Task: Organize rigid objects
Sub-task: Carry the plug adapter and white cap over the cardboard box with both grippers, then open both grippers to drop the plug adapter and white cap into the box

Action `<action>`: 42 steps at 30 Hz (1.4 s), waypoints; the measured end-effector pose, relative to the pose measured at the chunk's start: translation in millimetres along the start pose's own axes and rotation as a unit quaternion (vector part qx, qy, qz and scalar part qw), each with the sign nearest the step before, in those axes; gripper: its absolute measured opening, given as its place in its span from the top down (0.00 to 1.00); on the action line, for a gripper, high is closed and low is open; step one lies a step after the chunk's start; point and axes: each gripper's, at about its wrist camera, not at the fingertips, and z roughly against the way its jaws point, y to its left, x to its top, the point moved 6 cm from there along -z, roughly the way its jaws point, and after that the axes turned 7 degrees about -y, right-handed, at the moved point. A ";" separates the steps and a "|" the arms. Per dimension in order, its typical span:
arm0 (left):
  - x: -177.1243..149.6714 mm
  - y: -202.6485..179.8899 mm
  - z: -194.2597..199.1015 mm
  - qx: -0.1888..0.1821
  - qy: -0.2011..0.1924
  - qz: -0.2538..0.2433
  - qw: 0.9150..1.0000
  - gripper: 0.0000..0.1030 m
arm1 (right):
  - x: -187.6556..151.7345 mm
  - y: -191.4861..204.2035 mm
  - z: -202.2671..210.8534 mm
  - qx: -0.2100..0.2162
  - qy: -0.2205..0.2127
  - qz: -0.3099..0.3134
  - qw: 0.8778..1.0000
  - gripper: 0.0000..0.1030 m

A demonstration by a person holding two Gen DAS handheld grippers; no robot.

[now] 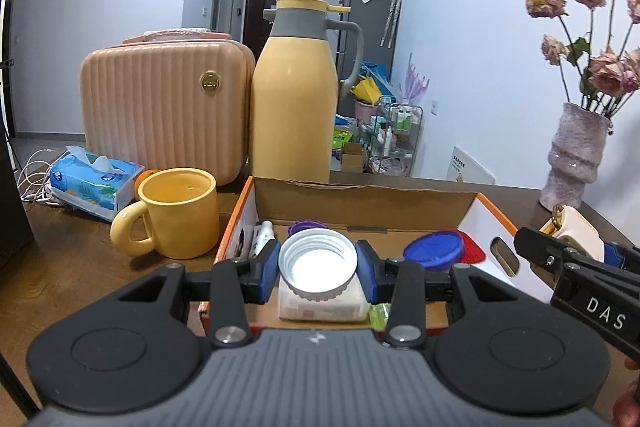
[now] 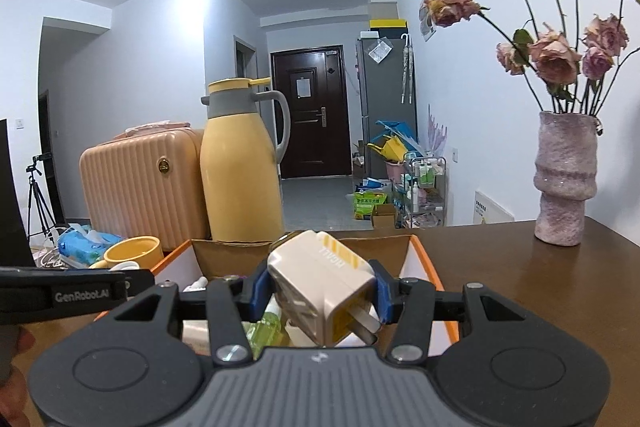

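Observation:
My left gripper (image 1: pixel 318 269) is shut on a white screw lid (image 1: pixel 318 263), held over the open cardboard box (image 1: pixel 360 197). Inside the box lie a blue lid (image 1: pixel 434 251), a purple lid (image 1: pixel 306 225), a red piece (image 1: pixel 472 251), a white bottle (image 1: pixel 262 233) and a whitish pack (image 1: pixel 320 305). My right gripper (image 2: pixel 318 291) is shut on a white and yellow plug adapter (image 2: pixel 320 283), held over the same box (image 2: pixel 420 255). The right gripper also shows at the right edge of the left wrist view (image 1: pixel 576 259).
A yellow mug (image 1: pixel 176 213), a tissue pack (image 1: pixel 94 181), a peach vanity case (image 1: pixel 160 111) and a yellow thermos jug (image 1: pixel 294 95) stand left of and behind the box. A pink vase with dried roses (image 2: pixel 566 179) stands on the brown table at the right.

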 end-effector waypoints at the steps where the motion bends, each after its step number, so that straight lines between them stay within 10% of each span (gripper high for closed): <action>1: 0.9 0.8 -4.1 0.003 0.000 0.001 1.000 0.60 | 0.1 0.8 -4.3 0.001 0.001 -0.001 1.000 0.53; 30: 10.2 6.4 -88.5 0.016 0.016 0.004 1.000 0.59 | -2.5 -12.2 -96.2 -0.007 0.079 0.044 0.996 0.52; 36: 6.6 15.0 -90.3 0.047 0.018 -0.003 0.999 0.00 | 1.6 -20.8 -88.4 -0.026 0.065 0.047 0.996 0.06; 42: 7.4 21.8 -91.6 0.063 0.016 -0.003 0.998 0.00 | 4.8 -27.8 -86.4 -0.038 0.059 0.044 0.997 0.00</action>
